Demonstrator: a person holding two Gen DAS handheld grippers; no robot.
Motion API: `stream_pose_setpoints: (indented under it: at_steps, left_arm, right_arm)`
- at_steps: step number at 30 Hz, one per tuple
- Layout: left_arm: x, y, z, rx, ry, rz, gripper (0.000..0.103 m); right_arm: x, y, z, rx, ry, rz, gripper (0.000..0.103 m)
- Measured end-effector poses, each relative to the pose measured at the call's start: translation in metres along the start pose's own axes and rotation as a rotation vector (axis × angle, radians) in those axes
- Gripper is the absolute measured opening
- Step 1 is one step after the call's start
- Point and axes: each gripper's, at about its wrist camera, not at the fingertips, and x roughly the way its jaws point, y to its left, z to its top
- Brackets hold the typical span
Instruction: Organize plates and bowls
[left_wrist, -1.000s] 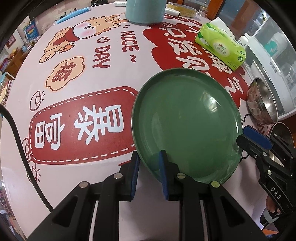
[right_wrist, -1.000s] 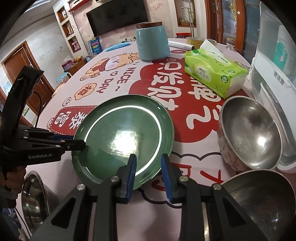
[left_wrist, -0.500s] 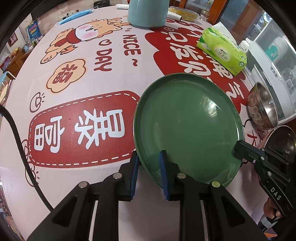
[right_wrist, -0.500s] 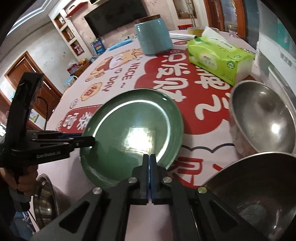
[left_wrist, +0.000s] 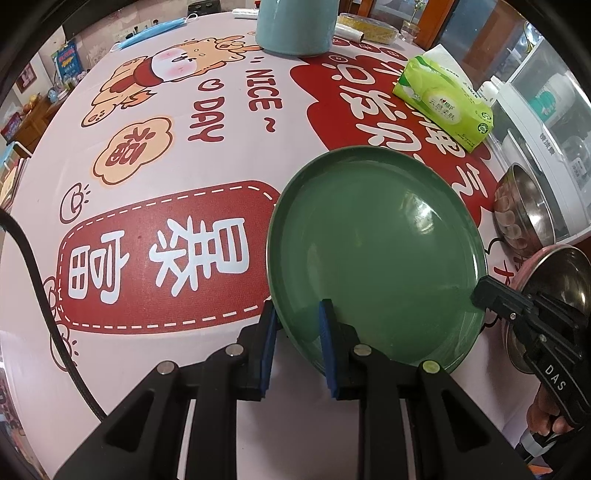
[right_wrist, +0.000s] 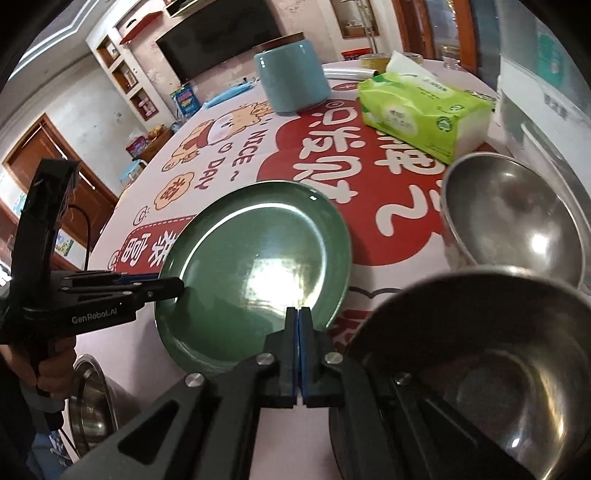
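Observation:
A round green plate (left_wrist: 373, 254) rests on the printed tablecloth, and my left gripper (left_wrist: 297, 332) is shut on its near rim, one blue pad inside and one outside. The right wrist view shows the same plate (right_wrist: 258, 266) with the left gripper (right_wrist: 173, 286) clamped on its left edge. My right gripper (right_wrist: 298, 321) is shut, pads pressed together with nothing between them, its tip just over the plate's near rim. From the left wrist view, the right gripper (left_wrist: 480, 291) touches the plate's right edge. A steel bowl (right_wrist: 509, 214) and a nearer steel bowl (right_wrist: 480, 369) stand to the right.
A green tissue pack (right_wrist: 417, 114) and a teal canister (right_wrist: 291, 77) stand further back on the table (left_wrist: 184, 155). A white appliance (left_wrist: 535, 140) is at the right edge. Another steel bowl (right_wrist: 92, 398) sits low at the left, beside a person's hand.
My right gripper's jaws have closed fully from open, and it has rolled and shifted a little toward the near steel bowl. The left gripper and plate have kept still.

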Motion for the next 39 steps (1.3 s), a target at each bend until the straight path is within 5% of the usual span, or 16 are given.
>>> stream_pose_setpoints:
  at_steps: [16,23,39]
  left_arm:
    - [0.0,0.0,0.0,0.003,0.0,0.002,0.021]
    - [0.0,0.0,0.0,0.003,-0.001,0.001,0.021]
    - [0.0,0.0,-0.001,-0.009,-0.016,-0.001,0.021]
  right_arm:
    - [-0.007,-0.004,0.0,0.013,-0.026,-0.077,0.002]
    - [-0.003,-0.017,-0.001,0.073,-0.002,-0.036,0.024]
    - [0.012,-0.01,-0.005,0.06,0.005,0.009,0.023]
